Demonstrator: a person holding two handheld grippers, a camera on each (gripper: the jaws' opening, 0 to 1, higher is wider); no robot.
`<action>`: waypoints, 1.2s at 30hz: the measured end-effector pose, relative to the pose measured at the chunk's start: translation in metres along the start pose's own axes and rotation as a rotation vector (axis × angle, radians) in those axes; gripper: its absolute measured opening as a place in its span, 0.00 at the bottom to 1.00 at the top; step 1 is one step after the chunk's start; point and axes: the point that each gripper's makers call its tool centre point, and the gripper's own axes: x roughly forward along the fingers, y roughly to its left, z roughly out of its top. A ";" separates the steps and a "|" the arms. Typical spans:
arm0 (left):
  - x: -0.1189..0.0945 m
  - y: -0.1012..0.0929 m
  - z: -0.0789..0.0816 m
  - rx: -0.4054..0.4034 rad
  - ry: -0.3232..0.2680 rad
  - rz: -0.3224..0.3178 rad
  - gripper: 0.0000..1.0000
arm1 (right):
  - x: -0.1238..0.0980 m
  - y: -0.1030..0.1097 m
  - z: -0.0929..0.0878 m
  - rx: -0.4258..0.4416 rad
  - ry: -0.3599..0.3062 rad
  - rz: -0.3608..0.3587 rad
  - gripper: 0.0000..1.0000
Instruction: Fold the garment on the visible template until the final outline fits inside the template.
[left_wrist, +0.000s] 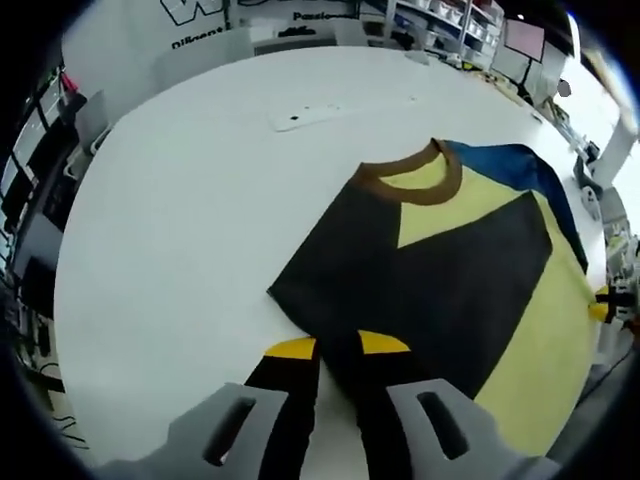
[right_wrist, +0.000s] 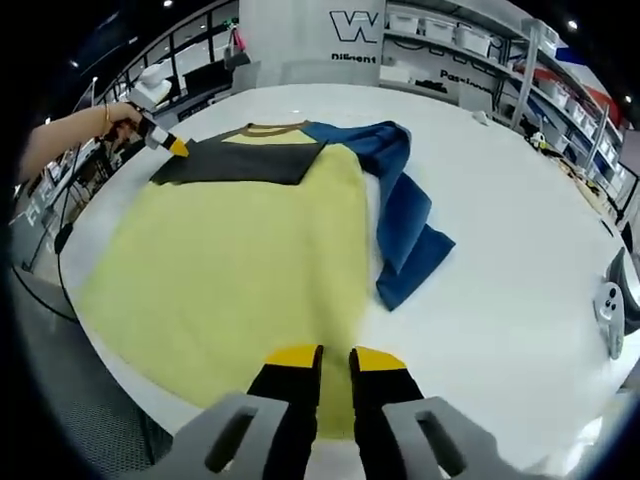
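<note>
White table (right_wrist: 500, 290) is covered by a yellow shirt (right_wrist: 240, 260); its dark sleeve (left_wrist: 420, 280) is clamped by left gripper (left_wrist: 338, 346), hem by right gripper (right_wrist: 335, 358).

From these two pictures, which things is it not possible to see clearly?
- Template: hidden under the shirt in both views.
- Left gripper: whether it pinches cloth, cannot tell; its tips lie against the dark panel.
- Shirt hem: cut off by the table edge, left gripper view.
- Wall lettering: too small.

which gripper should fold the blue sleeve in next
Probably right. The blue sleeve lies spread on that gripper's side, while the left gripper sits at the dark folded panel on the far edge.
</note>
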 end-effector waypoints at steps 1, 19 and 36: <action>0.000 0.000 0.000 -0.003 0.000 -0.001 0.11 | 0.000 0.000 0.000 -0.002 0.000 0.000 0.00; -0.005 0.039 -0.004 0.170 0.094 0.110 0.07 | -0.003 0.054 -0.003 -0.024 0.085 0.182 0.00; -0.014 0.072 -0.016 0.141 0.110 0.158 0.07 | -0.001 0.099 -0.003 -0.075 0.110 0.315 0.00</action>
